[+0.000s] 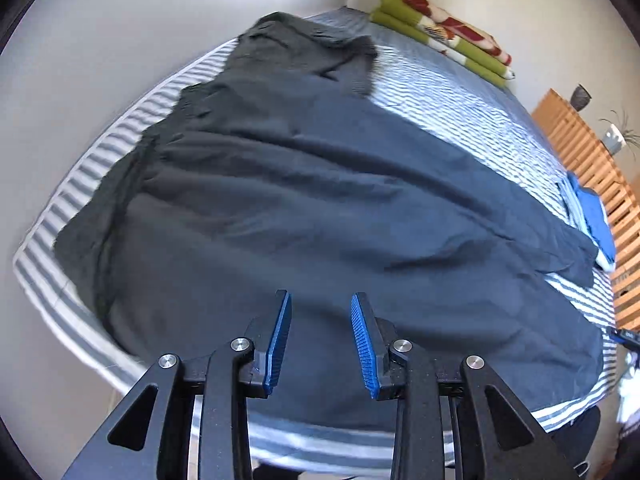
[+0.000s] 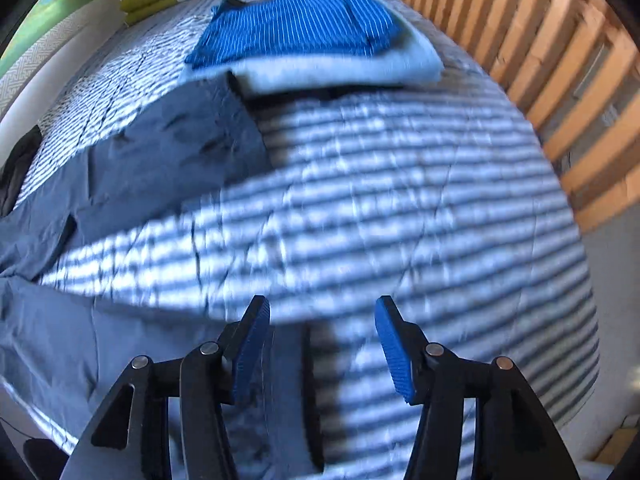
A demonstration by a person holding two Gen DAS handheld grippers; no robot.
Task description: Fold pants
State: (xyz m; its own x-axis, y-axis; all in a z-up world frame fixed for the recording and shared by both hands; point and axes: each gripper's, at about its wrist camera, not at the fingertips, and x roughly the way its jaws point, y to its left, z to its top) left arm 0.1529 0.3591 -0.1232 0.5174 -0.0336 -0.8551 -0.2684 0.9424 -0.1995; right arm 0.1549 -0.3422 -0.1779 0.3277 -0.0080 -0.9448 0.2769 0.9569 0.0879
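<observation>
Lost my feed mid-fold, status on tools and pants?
Left tool open, empty, over the dark grey pants. Right tool open, empty. Pants spread flat on striped bedspread, unfolded. Folded blue clothes stack beyond one leg end.

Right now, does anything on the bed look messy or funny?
Yes. The dark pants lie spread out and wrinkled, with the far end bunched up. The folded blue clothes and green blanket are stacked neatly on the striped bedcover.
</observation>
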